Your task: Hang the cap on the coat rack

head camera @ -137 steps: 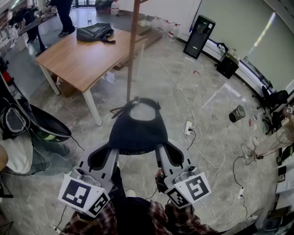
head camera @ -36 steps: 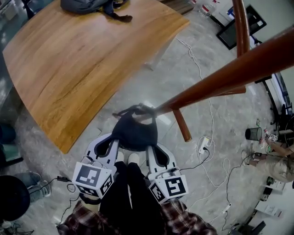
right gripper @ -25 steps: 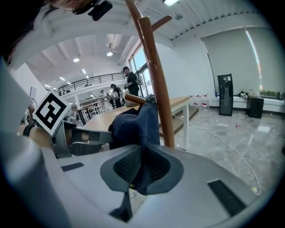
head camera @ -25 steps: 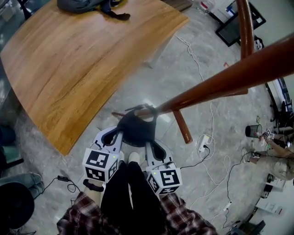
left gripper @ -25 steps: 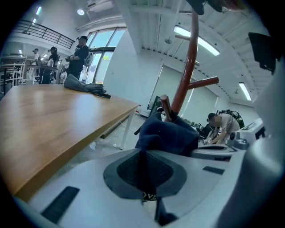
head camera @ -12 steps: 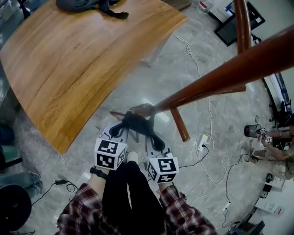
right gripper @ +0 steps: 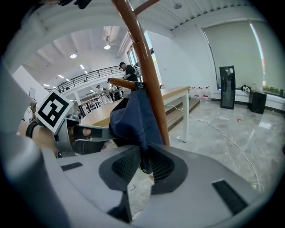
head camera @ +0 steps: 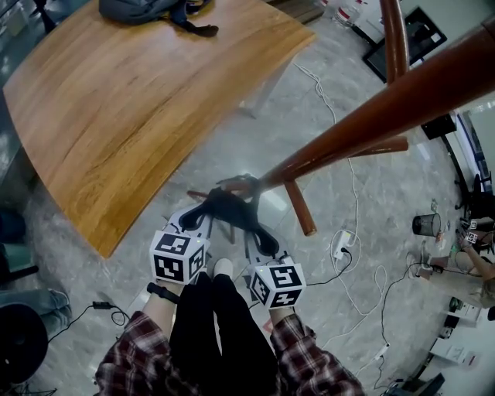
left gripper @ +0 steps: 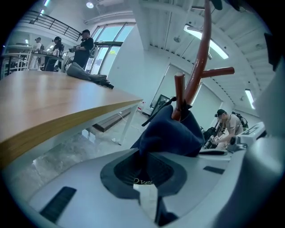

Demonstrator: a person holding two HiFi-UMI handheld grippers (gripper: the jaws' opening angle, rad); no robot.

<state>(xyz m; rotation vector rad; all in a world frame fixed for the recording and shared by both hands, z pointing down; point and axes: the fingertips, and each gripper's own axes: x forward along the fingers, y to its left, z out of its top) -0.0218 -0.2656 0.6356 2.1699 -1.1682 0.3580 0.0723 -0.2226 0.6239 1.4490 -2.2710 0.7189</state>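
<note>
The dark navy cap (head camera: 229,207) hangs stretched between both grippers, its crown against a short peg (head camera: 298,209) of the brown wooden coat rack (head camera: 371,104). My left gripper (head camera: 199,223) is shut on the cap's left edge, and my right gripper (head camera: 254,230) is shut on its right edge. In the left gripper view the cap (left gripper: 171,131) drapes over the peg tip (left gripper: 179,93), with fabric pinched in the left gripper (left gripper: 144,173). In the right gripper view the cap (right gripper: 133,116) lies against the pole (right gripper: 142,58), its cloth clamped in the right gripper (right gripper: 142,167).
A large wooden table (head camera: 131,100) with a grey bag (head camera: 147,9) stands to the left of the rack. Cables and a power strip (head camera: 343,246) lie on the marble floor. A black speaker (head camera: 421,35) and a person (head camera: 479,259) are at the right.
Both grippers have sunk and drawn closer together. The cap has bunched up narrower and now sits lower against the rack's peg.
</note>
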